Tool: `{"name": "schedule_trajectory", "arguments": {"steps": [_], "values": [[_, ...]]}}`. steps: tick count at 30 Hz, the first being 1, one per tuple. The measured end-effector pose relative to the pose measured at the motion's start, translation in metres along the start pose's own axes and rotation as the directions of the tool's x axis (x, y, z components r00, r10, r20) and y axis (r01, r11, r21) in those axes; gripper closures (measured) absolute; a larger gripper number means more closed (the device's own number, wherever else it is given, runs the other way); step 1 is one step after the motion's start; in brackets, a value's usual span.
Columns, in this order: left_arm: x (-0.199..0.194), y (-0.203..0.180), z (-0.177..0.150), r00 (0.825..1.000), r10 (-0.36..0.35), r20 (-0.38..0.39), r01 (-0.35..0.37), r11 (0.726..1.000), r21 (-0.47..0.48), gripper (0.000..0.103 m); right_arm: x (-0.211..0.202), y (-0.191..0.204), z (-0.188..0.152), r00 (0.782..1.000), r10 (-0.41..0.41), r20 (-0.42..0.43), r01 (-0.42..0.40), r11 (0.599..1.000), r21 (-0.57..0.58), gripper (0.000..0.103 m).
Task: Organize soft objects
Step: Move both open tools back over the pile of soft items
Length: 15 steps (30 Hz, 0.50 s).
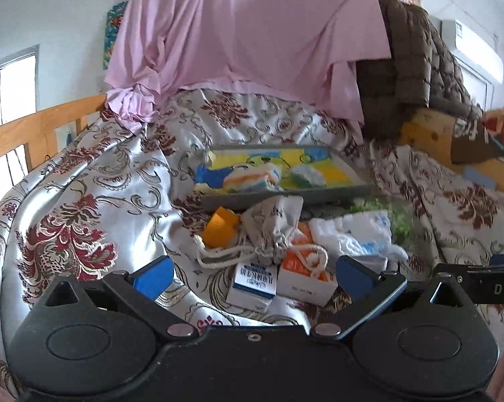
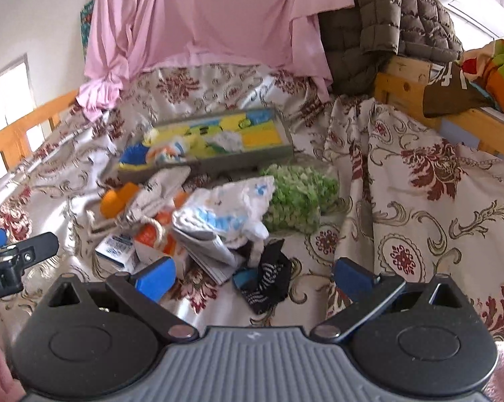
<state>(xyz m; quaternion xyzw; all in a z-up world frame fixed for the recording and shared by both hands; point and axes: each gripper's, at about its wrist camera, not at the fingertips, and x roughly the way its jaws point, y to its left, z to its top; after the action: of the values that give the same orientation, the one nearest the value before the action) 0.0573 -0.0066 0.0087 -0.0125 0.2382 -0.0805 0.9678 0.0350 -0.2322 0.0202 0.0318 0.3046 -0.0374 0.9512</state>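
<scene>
Left tongs [image 1: 253,278]: mine, spread wide, holding nothing; they hover over the bed above the two small cartons.
Quilt [image 1: 84,184]: floral, covers the bed, everything lies on it.
Orange piece [image 1: 220,227]: at the left end of the heap, beside the pouch.
Pouch [image 1: 273,224]: grey drawstring bag, its cord trailing over the cartons.
Cartons [image 1: 252,284]: blue-and-white one touching an orange-and-white one.
Tray [image 1: 352,189]: grey, behind the heap, with bright cloths inside.
White cloth [image 2: 225,211]: crumpled, blue-printed, mid-heap.
Green cloth [image 2: 298,197]: just right of the white one.
Dark sock [image 2: 268,281]: nearest my right tongs.
Right tongs [image 2: 253,279]: wide apart, empty, above the sock; contact unclear.
</scene>
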Motion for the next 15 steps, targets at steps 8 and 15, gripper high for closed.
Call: {"name": "schedule_trajectory", "arguments": {"steps": [8, 15], "values": [[0.015, -0.008, -0.002, 0.998, -0.025, -0.065, 0.028, 0.998, 0.052, 0.001, 0.024, -0.004, 0.005, 0.99, -0.014, -0.14, 0.014, 1.0, 0.003, 0.0], [0.035, -0.023, 0.0, 0.988, -0.106, -0.114, 0.117, 0.989, 0.095, 0.001, 0.065, -0.034, 0.031, 0.936, 0.175, -0.305, -0.141, 0.981, 0.13, 0.0]]}}
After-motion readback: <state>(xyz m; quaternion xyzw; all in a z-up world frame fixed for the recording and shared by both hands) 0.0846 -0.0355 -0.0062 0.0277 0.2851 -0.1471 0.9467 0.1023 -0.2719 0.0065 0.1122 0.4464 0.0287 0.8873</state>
